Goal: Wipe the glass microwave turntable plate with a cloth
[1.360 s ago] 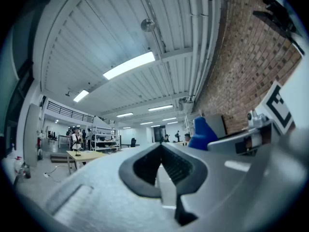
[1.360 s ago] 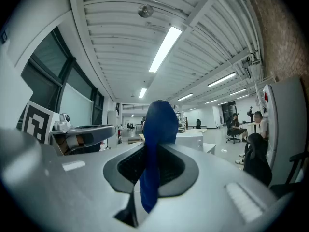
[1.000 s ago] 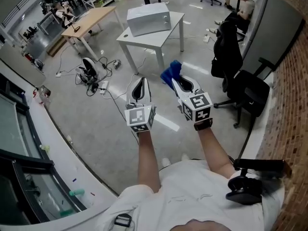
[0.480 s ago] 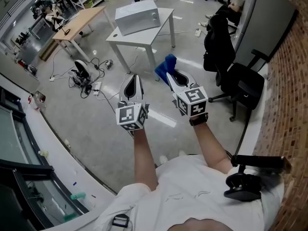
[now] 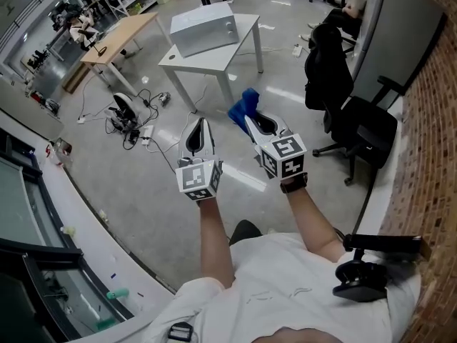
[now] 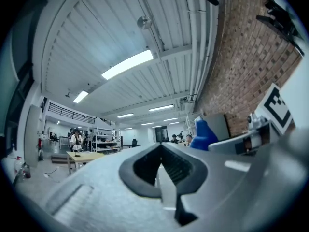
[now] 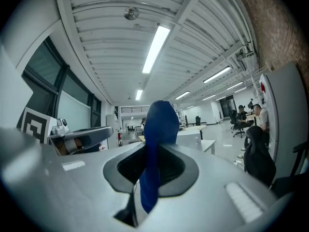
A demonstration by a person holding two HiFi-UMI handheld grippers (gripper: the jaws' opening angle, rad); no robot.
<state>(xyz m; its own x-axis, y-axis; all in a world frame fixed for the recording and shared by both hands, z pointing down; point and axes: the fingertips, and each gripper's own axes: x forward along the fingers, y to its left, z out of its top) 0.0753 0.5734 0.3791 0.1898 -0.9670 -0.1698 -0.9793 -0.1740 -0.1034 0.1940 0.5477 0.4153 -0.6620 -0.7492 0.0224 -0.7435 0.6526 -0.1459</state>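
We pinched the soft, light cloth (image 5: pixel 245 103) in our right gripper (image 5: pixel 250 120); our left gripper (image 5: pixel 201 126) was closed, empty; the glass plate, unseen, perhaps inside the microwave (image 5: pixel 204 27), we judged fragile, best held by its rim.

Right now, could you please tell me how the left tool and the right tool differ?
The right tool grips a blue cloth, while the left tool is shut on nothing. In the head view, the right tool angles inward, whereas the left tool points straight ahead. Both hang above the floor, short of the white table.
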